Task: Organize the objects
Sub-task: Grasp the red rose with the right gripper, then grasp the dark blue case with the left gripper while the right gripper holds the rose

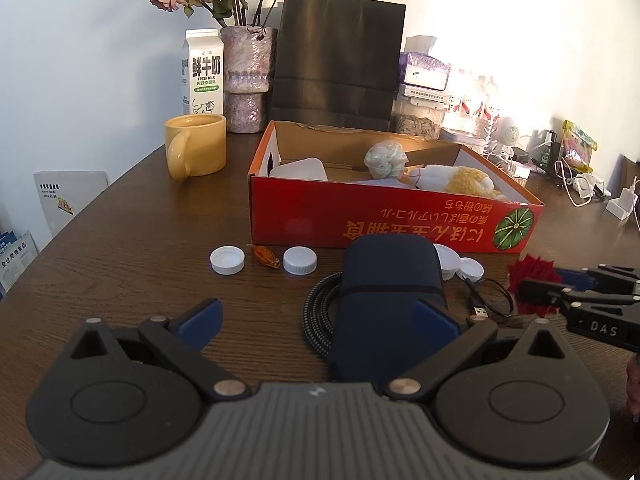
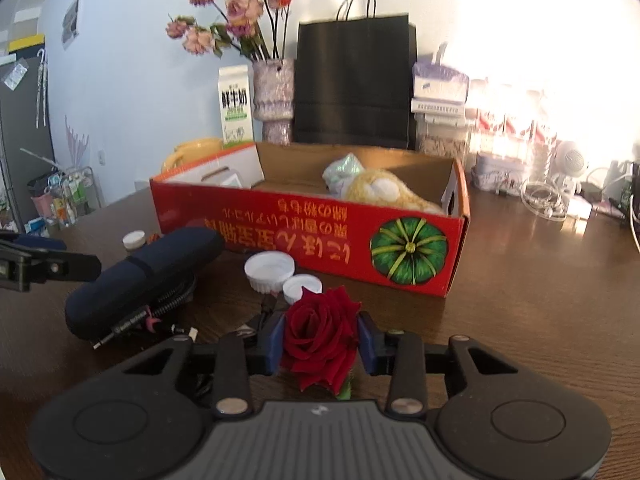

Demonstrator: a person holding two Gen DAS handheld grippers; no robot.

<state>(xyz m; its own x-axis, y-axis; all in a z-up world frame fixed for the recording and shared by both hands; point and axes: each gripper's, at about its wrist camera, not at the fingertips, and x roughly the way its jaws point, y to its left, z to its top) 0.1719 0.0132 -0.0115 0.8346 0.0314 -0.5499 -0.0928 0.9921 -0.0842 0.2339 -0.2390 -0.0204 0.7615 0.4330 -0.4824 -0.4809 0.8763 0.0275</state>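
At the bottom centre of the right wrist view, the right gripper (image 2: pixel 321 342) pinches the red rose (image 2: pixel 320 334) – lifting it gently, petals uncrushed, toward the red box (image 2: pixel 308 236) seems best. The left gripper (image 1: pixel 318 322) gapes wide beside the navy case (image 1: pixel 390 304).

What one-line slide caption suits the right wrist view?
Right gripper clamps a red rose above the wooden table, facing the open red box.
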